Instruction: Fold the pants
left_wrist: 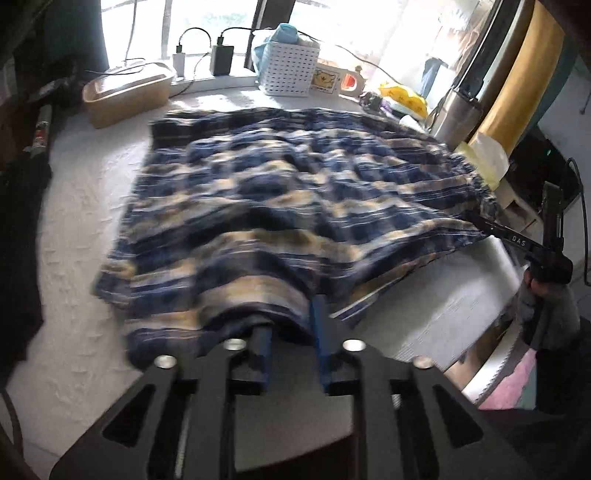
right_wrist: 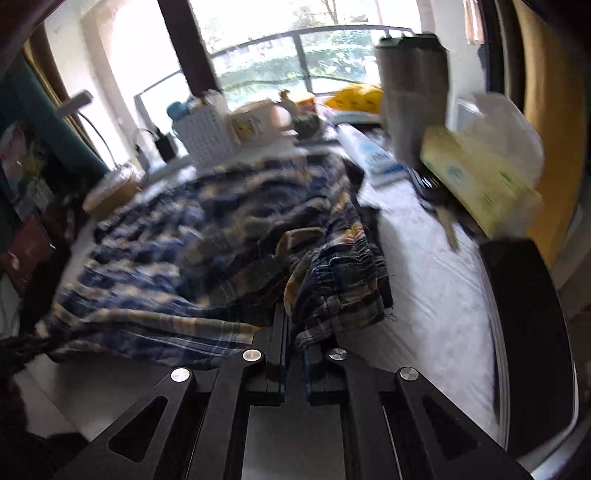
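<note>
Left wrist: both tongs (left_wrist: 291,325) (right_wrist: 295,332) pinch the plaid pants (left_wrist: 288,192).

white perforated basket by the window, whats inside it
A light blue item sticks up out of the white perforated plastic basket at its left side. Anything lower down is hidden by the basket's walls, so the rest of its contents cannot be seen.

The pants (left_wrist: 280,206) are soft woven plaid cloth, matt and crinkled, with a gathered elastic waistband at the lower centre of the right wrist view. They lie on a white table cover (left_wrist: 81,229) with a rough, pebbly matt texture, and both grippers (left_wrist: 291,332) (right_wrist: 295,332) are matt black, probably plastic, with shiny metal bolt heads. At the upper centre of the left wrist view stands a white perforated plastic basket (left_wrist: 290,68), and upper right a dull brushed-metal tumbler (left_wrist: 456,114), though blur hides finer detail.
</note>
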Tool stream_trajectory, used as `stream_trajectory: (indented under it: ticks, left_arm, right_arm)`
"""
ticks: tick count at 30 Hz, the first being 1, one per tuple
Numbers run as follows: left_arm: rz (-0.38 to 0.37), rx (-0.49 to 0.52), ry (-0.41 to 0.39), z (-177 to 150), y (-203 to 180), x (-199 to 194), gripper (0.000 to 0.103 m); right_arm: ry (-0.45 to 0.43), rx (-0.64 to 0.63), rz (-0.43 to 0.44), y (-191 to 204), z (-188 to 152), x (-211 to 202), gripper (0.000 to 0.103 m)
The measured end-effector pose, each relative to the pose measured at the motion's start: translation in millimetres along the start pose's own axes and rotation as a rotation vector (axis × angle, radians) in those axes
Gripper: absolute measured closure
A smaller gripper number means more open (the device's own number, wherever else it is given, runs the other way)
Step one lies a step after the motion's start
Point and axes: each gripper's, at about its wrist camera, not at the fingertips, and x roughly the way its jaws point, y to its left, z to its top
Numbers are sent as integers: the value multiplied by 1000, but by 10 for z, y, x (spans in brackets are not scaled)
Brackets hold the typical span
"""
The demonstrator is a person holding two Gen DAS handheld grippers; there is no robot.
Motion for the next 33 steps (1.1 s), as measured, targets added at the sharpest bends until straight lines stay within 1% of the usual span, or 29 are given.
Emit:
stream_trajectory:
  ticks: [3,5,6,7,9,11,14,15,16,17,18,20,23,25,26,29,31,32,33]
  left_arm:
    - [51,25,0,-54,122,-67,73]
    - [110,44,-8,-60,288,-131,70]
    - [136,45,-11,-48,380,-156,70]
    - [157,39,-18,-32,476,-187,70]
    - [186,21,-35,1,656,-245,67]
    - [213,5,-63,56,836,-308,65]
    - [231,-18,-102,144,1019,-394,64]
    - [236,-21,-114,188,1058,-403,64]
    - [239,-19,-134,248,1101,-399,62]
    - [239,-13,-147,299,1114,-375,60]
    - [234,-5,-157,360,1132,-345,57]
    - [211,20,-172,541,1156,-242,57]
    - [150,86,-194,866,1144,-66,57]
    - [137,128,-207,1036,1130,52,57]
    - [129,150,-214,1127,1120,123,57]
    - [120,186,-200,1342,1121,337,57]
    - [100,199,-174,1424,1117,473,56]
    - [93,202,-162,1439,1122,522,56]
    - [85,208,-148,1449,1118,579,56]
  right_arm:
    - [20,4,-20,-69,-97,46,97]
    - [2,26,-8,-95,-113,-6,95]
    - [-7,29,-9,-100,-106,-42,85]
    - [-15,25,-7,-103,-94,-80,81]
    - [-26,20,-8,-110,-84,-159,78]
    - [-39,4,-30,-75,-62,-238,77]
    - [-59,-36,-78,13,10,-356,76]
    - [-66,-48,-99,34,38,-394,72]
    - [-81,-63,-145,52,67,-451,50]
    - [-93,-69,-170,28,65,-502,36]
    - [-102,-74,-192,3,75,-552,16]
    - [-114,-65,-217,-64,103,-624,15]
    - [-124,-78,-262,-109,178,-641,15]
    - [-140,-112,-271,-50,265,-615,15]
    - [-163,-140,-270,-2,319,-590,15]
    - [-184,-175,-275,75,495,-446,16]
    - [-179,-183,-249,95,648,-300,27]
    - [-176,-189,-238,105,727,-220,29]
    - [-172,-197,-231,106,787,-155,34]
